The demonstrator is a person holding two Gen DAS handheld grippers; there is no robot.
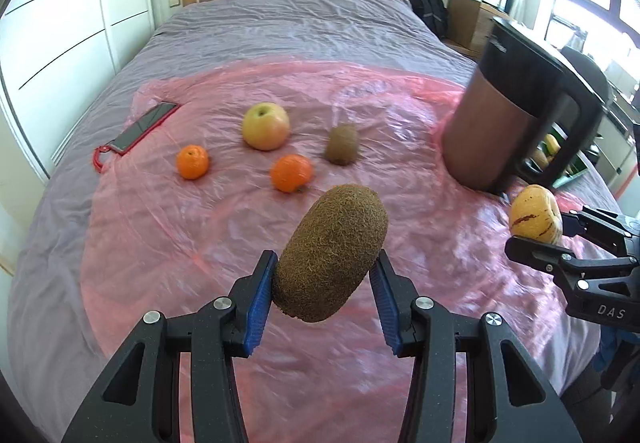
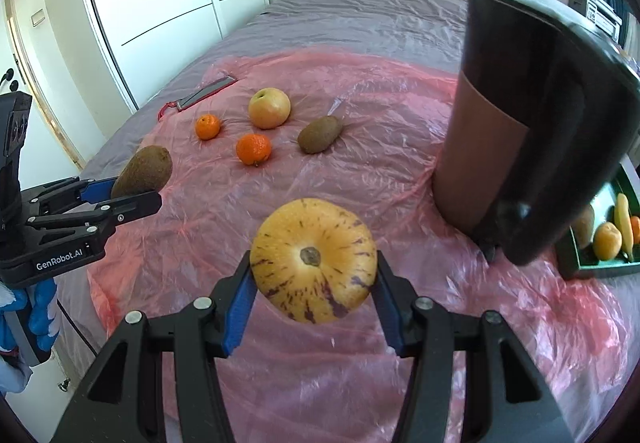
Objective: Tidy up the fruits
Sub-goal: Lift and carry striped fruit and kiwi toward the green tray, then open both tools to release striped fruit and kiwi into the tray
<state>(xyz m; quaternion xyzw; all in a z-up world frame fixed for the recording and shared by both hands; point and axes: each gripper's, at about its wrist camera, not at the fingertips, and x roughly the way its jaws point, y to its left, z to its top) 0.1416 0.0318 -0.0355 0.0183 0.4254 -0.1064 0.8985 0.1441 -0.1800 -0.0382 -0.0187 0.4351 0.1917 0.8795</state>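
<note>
Left gripper [image 1: 325, 277]: jaws clamped on a kiwi [image 1: 331, 253], blue pads pressing its two flanks; the fruit stands tilted, its upper end leaning right, clear of the pink plastic sheet [image 1: 200, 227] below.

Right gripper [image 2: 314, 279]: jaws set wide and clamped on a yellow pepino melon [image 2: 314, 259] with purple streaks, stem scar facing the camera; fruit held off the sheet.

Beyond the left jaws, lying on the sheet: a second kiwi [image 1: 342, 144] straight ahead, a mandarin [image 1: 291, 173] just nearer and left of it, a second mandarin [image 1: 193, 161] further left, and a yellow-green apple [image 1: 266, 125] behind the two mandarins. All four lie apart from one another. A phone in a red case [image 1: 142, 126] lies far left at the sheet's edge.

Right of both jaw pairs: a tall brown-and-black kettle [image 2: 516, 123] with handle, standing on the sheet.

Beyond the kettle, at the far right of the right wrist view: a dark green tray [image 2: 576, 263] holding several yellow and orange fruits, partly hidden.

Sheet lies over a grey bedspread [image 1: 280, 27].
</note>
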